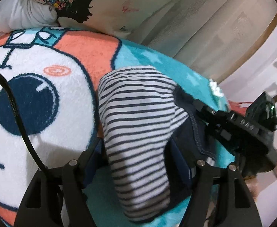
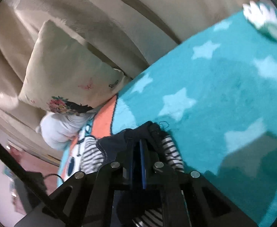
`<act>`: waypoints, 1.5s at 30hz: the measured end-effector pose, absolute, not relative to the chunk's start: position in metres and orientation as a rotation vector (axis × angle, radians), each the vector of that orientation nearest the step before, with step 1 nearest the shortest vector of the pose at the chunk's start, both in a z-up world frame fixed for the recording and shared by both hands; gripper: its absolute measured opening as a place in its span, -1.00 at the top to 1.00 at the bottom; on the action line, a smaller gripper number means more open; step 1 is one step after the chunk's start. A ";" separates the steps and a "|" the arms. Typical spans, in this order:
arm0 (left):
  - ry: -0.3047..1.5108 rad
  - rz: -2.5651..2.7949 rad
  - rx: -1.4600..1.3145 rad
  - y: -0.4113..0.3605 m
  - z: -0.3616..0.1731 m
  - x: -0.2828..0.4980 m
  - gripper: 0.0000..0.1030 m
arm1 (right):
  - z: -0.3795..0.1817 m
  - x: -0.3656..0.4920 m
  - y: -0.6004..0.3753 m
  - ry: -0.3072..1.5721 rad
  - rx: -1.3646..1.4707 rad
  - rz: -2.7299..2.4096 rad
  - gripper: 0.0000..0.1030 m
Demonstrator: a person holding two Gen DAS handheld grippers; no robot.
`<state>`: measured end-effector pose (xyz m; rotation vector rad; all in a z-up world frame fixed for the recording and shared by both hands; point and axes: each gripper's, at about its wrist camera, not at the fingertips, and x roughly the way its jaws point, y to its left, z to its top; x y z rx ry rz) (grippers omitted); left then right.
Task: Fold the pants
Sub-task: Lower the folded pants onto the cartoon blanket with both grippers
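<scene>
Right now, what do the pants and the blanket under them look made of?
Pants: soft cotton-like knit, matte; they drape and crease, with a stitched navy hem. Blanket: plush fleece, probably synthetic; its fuzzy pile shows at the print edges.
</scene>
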<state>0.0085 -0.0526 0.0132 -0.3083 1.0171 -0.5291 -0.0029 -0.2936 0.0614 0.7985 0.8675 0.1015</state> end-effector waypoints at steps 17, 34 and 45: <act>1.077 -0.751 -0.457 -0.056 0.001 0.028 -0.69 | 0.045 -0.020 -0.299 0.914 0.742 0.228 -0.36; 0.945 -0.550 -0.333 -0.033 0.058 0.065 0.07 | 0.096 0.045 -0.253 0.816 0.678 0.385 0.42; 1.022 -0.443 -0.316 -0.013 0.016 0.058 0.03 | 0.059 0.050 -0.261 0.925 0.596 0.165 -0.05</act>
